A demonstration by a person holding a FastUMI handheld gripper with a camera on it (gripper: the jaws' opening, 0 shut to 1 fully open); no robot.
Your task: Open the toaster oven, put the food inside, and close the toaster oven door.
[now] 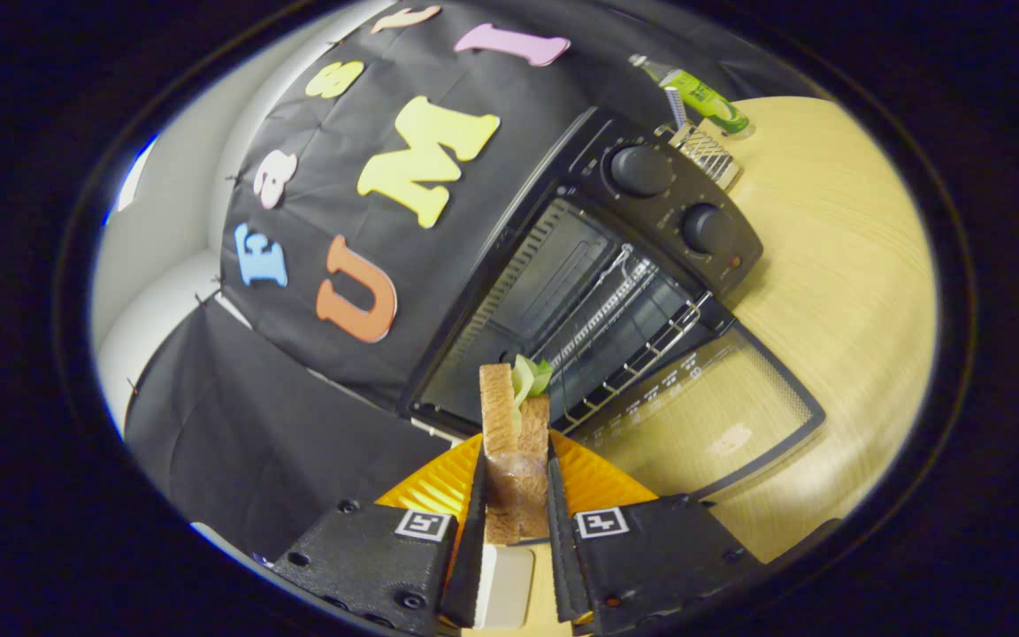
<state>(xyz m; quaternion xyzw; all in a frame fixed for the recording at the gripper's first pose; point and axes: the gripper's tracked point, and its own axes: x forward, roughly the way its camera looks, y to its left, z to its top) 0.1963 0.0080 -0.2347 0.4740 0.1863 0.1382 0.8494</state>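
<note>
The tongs (517, 495) are clamped on a sandwich (515, 442), both fingers pressing its sides, held above a yellow plate (593, 478). Just beyond stands the toaster oven (598, 265), door (722, 425) folded down open onto the wooden tabletop (837, 265). A green bottle (702, 95) stands behind the oven.

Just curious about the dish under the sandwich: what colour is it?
Yellow-orange and ridged, best seen in the gripper view: the plate lies behind the fingers, which grip the sandwich.
</note>
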